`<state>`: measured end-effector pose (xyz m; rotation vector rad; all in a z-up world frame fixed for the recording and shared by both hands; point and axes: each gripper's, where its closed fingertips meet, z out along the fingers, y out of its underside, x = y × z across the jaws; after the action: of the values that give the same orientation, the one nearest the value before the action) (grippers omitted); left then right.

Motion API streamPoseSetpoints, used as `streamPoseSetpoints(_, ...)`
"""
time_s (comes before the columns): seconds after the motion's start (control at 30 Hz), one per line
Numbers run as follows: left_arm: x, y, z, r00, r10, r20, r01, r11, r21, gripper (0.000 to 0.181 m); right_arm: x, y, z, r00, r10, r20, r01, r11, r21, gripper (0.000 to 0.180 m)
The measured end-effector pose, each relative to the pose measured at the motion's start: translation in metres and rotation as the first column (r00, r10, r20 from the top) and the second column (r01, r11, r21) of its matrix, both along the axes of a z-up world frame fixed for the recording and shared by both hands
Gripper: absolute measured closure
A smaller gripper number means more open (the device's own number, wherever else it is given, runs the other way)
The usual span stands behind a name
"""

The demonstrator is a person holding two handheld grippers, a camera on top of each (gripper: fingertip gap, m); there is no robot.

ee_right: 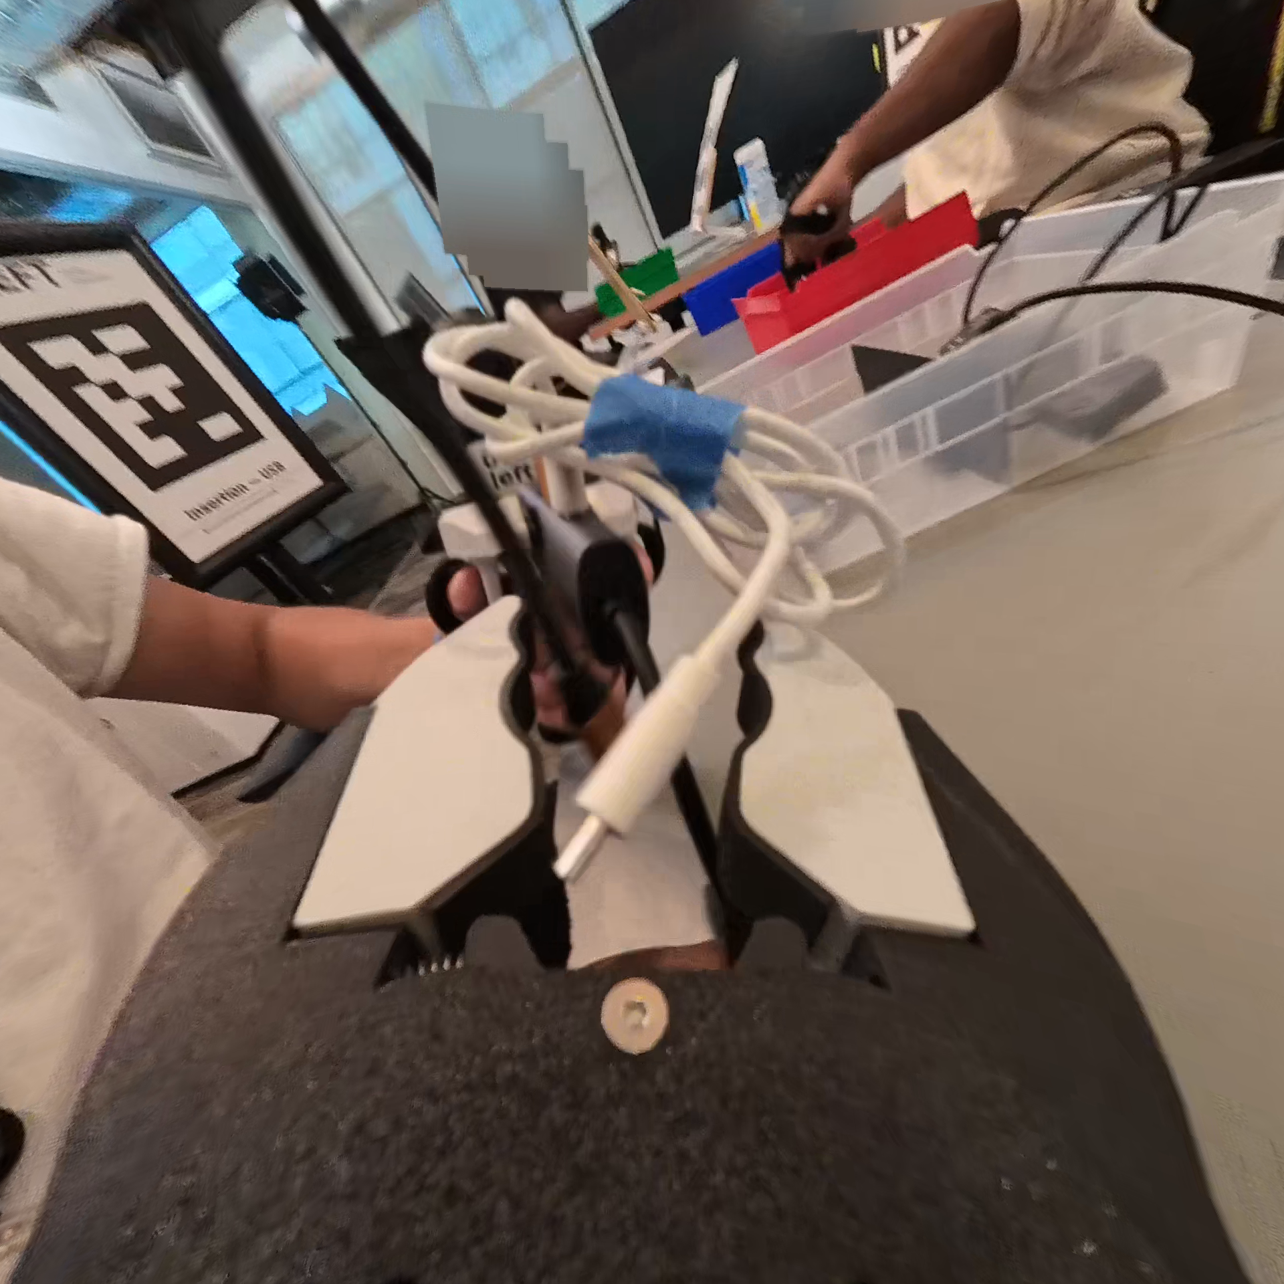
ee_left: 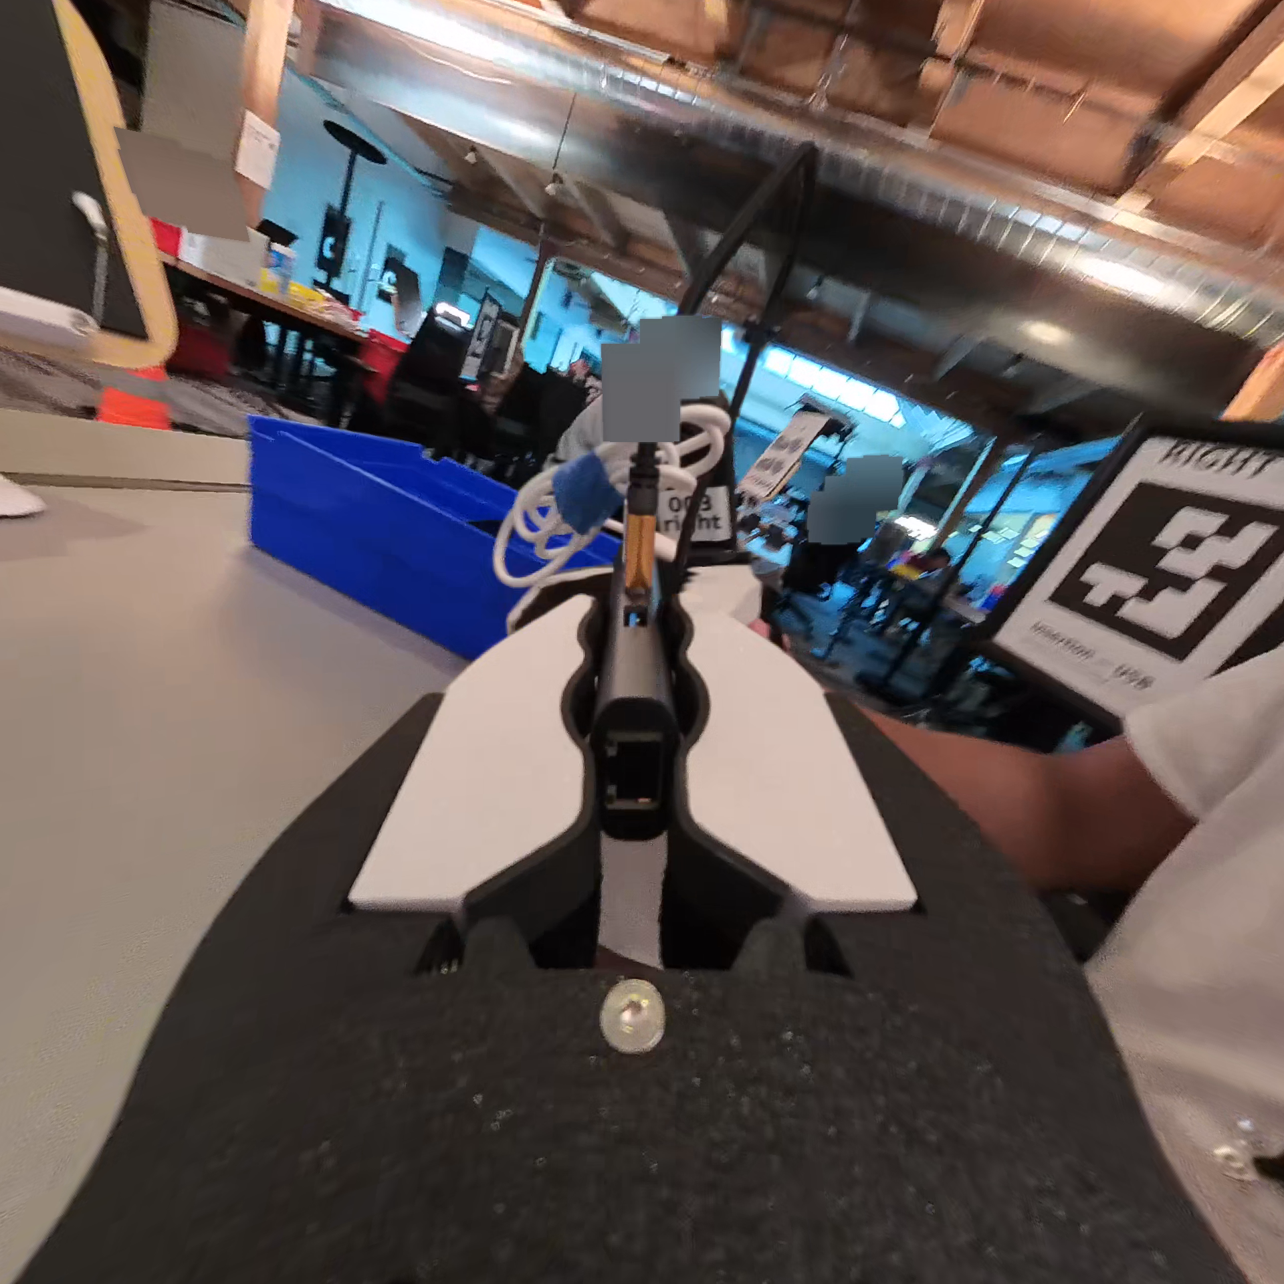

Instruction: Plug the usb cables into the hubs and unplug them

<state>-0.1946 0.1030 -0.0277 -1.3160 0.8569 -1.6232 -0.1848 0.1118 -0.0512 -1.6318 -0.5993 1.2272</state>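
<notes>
Midway, seemingly: the left gripper (ee_left: 636, 667) is clamped on the dark USB hub (ee_left: 634, 702), a gold-shelled plug (ee_left: 639, 552) at its far port. Beyond the hub, the right gripper (ee_right: 636, 684) stands parted around the white cable (ee_right: 649, 757), gripping nothing evident; its taped coil (ee_right: 660, 438) dangles unplugged.

We were in a workshop or lab set up in an open industrial hall: overhead ran exposed timber beams (ee_left: 1042, 62) and a silver ventilation duct (ee_left: 903, 208). Long work tables (ee_left: 278, 295) stood loaded with boxes and supplies, and dark chairs (ee_left: 445, 375) crowded around them. Beside our grey table (ee_left: 139, 695) stood framed boards with black-and-white fiducial markers (ee_right: 132, 396), the kind used for camera tracking. Coloured plastic bins, blue (ee_left: 361, 514), red (ee_right: 854, 278) and green (ee_right: 639, 278), and clear compartment trays (ee_right: 973, 389) held parts, while another person (ee_right: 1007, 104) worked at a neighbouring bench
</notes>
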Motion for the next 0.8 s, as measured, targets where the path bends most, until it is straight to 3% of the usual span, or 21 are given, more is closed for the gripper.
streamPoseSetpoints(0.07,0.003,-0.002,0.001,0.999,-0.019,0.027,0.020,0.999,-0.044,0.164,-0.005,-0.010,0.009,0.995,0.086,-0.041,-0.086,0.996,0.007,0.159)
streamPoseSetpoints(0.23,0.004,-0.007,0.000,0.996,-0.080,0.032,0.081,0.996,-0.041,0.162,-0.004,-0.019,0.010,0.992,0.124,-0.007,-0.124,0.992,-0.012,0.162)
streamPoseSetpoints(0.37,-0.004,0.010,-0.006,1.000,0.010,-0.018,-0.010,1.000,-0.016,0.139,0.023,-0.004,0.029,0.994,0.010,0.108,-0.017,0.998,0.064,0.163)
streamPoseSetpoints(0.5,-0.013,0.008,-0.016,0.994,0.054,-0.097,-0.047,0.996,0.075,0.154,0.095,0.031,0.083,0.955,-0.185,0.232,0.140,0.970,0.197,0.163)
streamPoseSetpoints(0.63,-0.015,0.001,-0.015,0.995,0.042,-0.091,-0.035,0.996,0.080,0.161,0.203,0.079,0.129,0.851,-0.395,0.347,0.285,0.901,0.328,0.162)
streamPoseSetpoints(0.7,-0.013,0.002,-0.020,0.993,0.036,-0.113,-0.026,0.996,0.086,0.162,0.253,0.103,0.132,0.842,-0.434,0.321,0.341,0.889,0.306,0.163)
streamPoseSetpoints(0.8,-0.011,0.001,-0.025,0.990,0.029,-0.138,-0.015,0.995,0.098,0.162,0.314,0.136,0.094,0.829,-0.453,0.327,0.414,0.891,0.183,0.163)
